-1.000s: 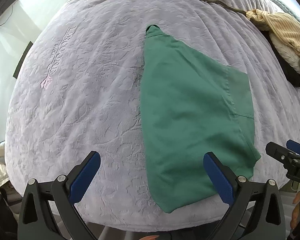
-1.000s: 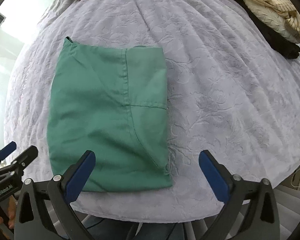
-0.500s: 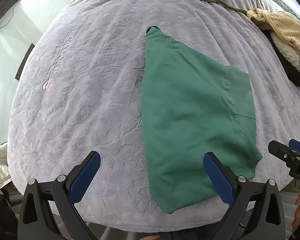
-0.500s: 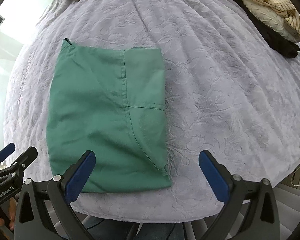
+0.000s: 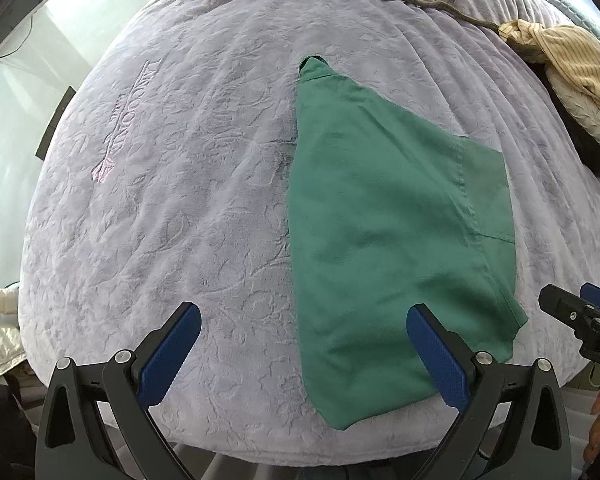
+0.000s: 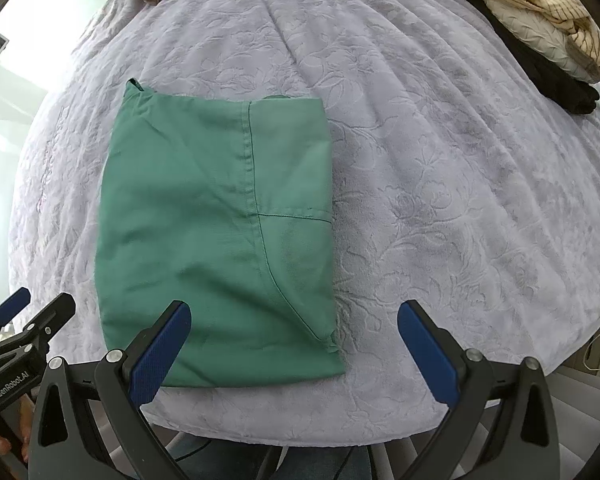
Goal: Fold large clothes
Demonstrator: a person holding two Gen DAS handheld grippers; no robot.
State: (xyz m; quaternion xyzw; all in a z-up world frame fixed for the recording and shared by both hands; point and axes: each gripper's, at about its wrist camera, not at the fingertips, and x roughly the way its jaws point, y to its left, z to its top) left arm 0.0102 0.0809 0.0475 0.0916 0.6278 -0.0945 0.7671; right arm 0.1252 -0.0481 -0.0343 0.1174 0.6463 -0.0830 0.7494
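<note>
- My left gripper hangs with its fingers spread wide, gripping nothing; likewise my right gripper.
- The green garment lies flat on the bed, already folded into a compact rectangle, at about 10 o'clock from my right fingers and 1 o'clock from my left.
- I judge this piece nearly done; one more fold may remain.
- A pile of clothes at 1 o'clock looks unfolded.
</note>
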